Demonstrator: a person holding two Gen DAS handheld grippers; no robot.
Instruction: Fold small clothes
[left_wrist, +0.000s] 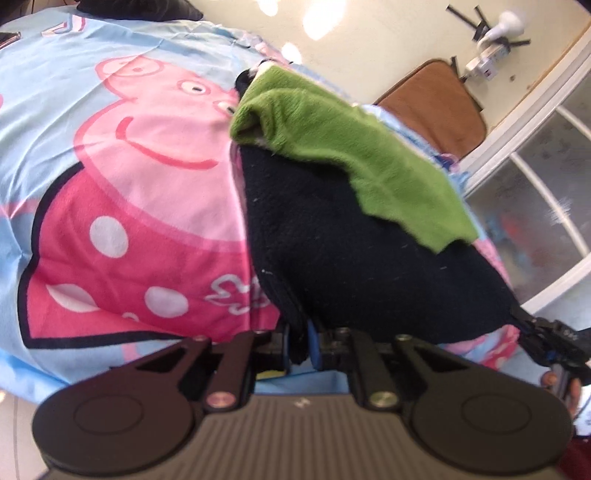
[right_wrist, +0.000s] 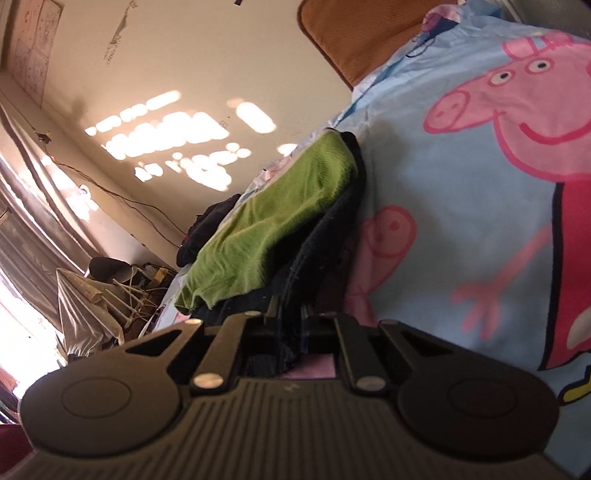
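The black garment (left_wrist: 362, 258) lies on the cartoon bedsheet (left_wrist: 110, 184) with a green cloth (left_wrist: 332, 147) on top; the left gripper (left_wrist: 301, 343) is clamped on its near edge; the right gripper (right_wrist: 291, 332) pinches another edge.

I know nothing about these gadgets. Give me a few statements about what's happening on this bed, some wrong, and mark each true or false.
1. The left gripper is clamped on the black fleece garment. True.
2. The right gripper is wide open and holds nothing. False: it is shut on the same black cloth.
3. A green knitted garment lies on top of the black one. True.
4. The cartoon-pig bedsheet is plain white. False: it is light blue with pink pigs.
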